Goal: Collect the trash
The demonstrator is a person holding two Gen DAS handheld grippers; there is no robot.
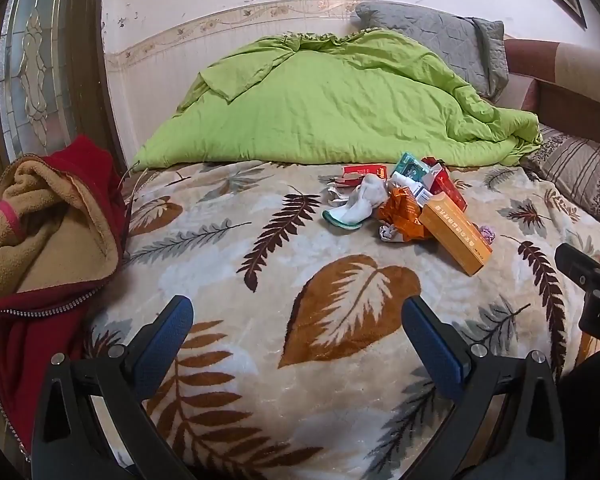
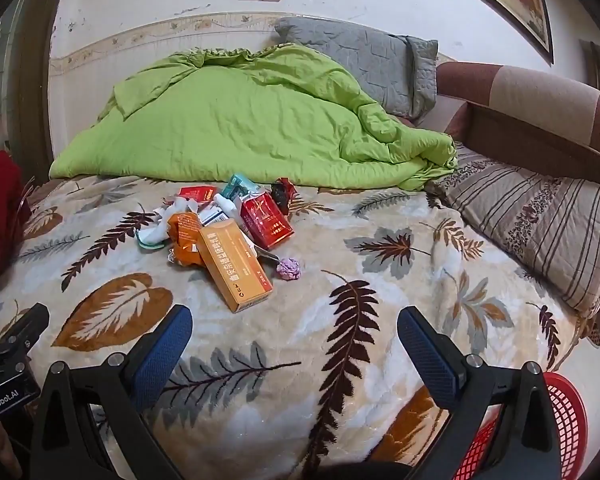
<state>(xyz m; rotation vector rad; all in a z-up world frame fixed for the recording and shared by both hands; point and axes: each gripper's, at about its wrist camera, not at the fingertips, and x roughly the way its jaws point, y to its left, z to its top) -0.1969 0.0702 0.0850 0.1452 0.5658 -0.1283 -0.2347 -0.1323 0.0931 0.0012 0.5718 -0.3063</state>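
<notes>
Both grippers — left (image 1: 298, 322) and right (image 2: 294, 330) — hover with fingers wide over the bed (image 2: 340, 320), trash (image 2: 228, 232) unbinned; red basket's (image 2: 568, 420) contents seemingly hidden.

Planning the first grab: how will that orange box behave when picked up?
The orange box looks like thin cardboard, so probably light and crushable. It leans on the trash pile, so lifting it may shift neighbours.
</notes>
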